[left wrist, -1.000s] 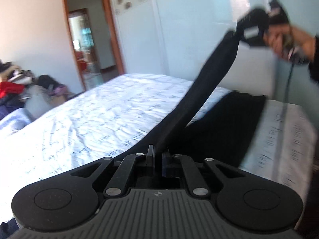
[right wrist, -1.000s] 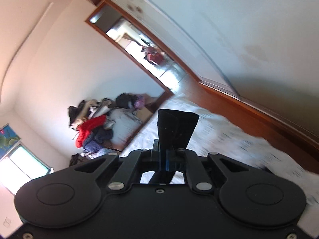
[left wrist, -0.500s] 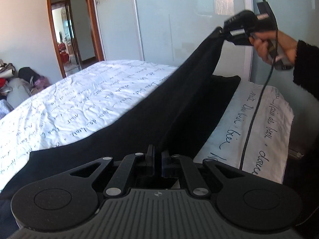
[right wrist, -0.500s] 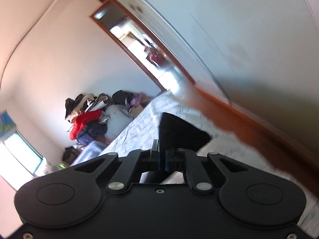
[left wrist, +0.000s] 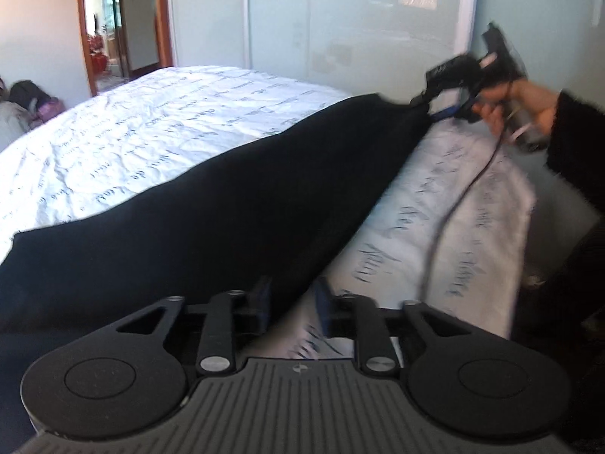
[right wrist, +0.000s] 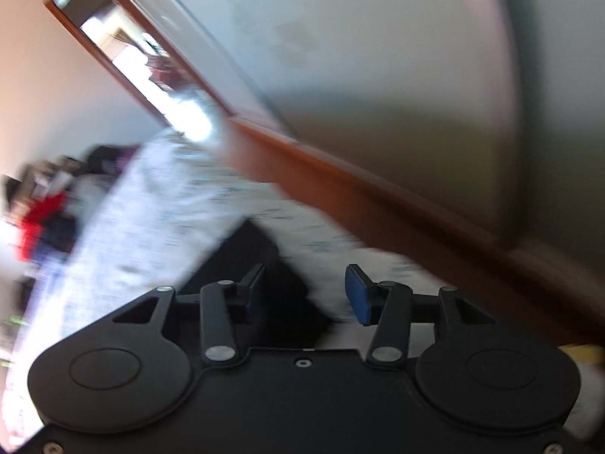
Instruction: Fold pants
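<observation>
The black pants (left wrist: 211, 204) lie stretched along the near edge of the bed (left wrist: 159, 128), which has a white sheet with script print. My left gripper (left wrist: 291, 302) is open, with the pants edge lying between its spread fingers. My right gripper (right wrist: 306, 291) is open over the far end of the pants (right wrist: 257, 283); that view is blurred. In the left wrist view the right gripper (left wrist: 435, 102) sits at the far tip of the pants, held by a hand.
A mirrored wardrobe (left wrist: 340, 26) stands behind the bed. An open wooden doorway (left wrist: 113, 26) is at the far left. A pile of clothes (right wrist: 41, 208) lies beyond the bed. A cable (left wrist: 453, 204) hangs from the right gripper over the bed edge.
Both grippers came down to the bed and opened. The pants, earlier held up taut between them, now lie on the sheet.
</observation>
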A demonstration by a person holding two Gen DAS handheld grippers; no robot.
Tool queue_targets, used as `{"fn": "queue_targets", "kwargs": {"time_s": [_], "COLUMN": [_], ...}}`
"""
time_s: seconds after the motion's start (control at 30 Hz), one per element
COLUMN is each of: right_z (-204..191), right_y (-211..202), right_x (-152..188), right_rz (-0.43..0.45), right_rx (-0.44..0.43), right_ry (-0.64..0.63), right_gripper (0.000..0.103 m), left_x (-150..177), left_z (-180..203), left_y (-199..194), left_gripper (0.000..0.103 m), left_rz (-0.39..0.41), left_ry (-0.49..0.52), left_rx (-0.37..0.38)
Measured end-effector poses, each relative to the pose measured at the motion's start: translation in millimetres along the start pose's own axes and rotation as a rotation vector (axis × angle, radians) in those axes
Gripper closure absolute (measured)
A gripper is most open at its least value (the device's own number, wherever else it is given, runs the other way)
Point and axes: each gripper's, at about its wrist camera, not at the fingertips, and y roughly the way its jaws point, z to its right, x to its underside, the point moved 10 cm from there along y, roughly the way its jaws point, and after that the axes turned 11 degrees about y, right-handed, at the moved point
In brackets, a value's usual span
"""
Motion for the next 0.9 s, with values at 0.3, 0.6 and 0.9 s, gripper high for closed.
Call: {"fn": "queue_targets", "kwargs": {"time_s": [0.3, 0.6, 0.9], "right_z": [-188.8, -282.0, -298.2], "right_y": [-65.5, -133.4, -164.2], "right_x": [129.3, 413.2, 519.0], "right_rz": [-0.040, -0.087, -0.068], "right_rx": [-0.364, -0.722, -0.829], "right_ry": [-0.667, -1.472, -1.759], "right_gripper": [0.049, 0.062, 0.071], "left_x": [41.7, 142.5, 183.7], "left_z": [-55.1, -171.1, -203.6], "left_y": [-86.5, -191.6, -257.0], "left_gripper": [0.037, 0.034, 0.027], "left_rz": [0.035, -0.140, -0.178], "left_ry": [-0.073, -0.298, -0.398], "left_rx": [-0.198, -0.684, -0.923]}}
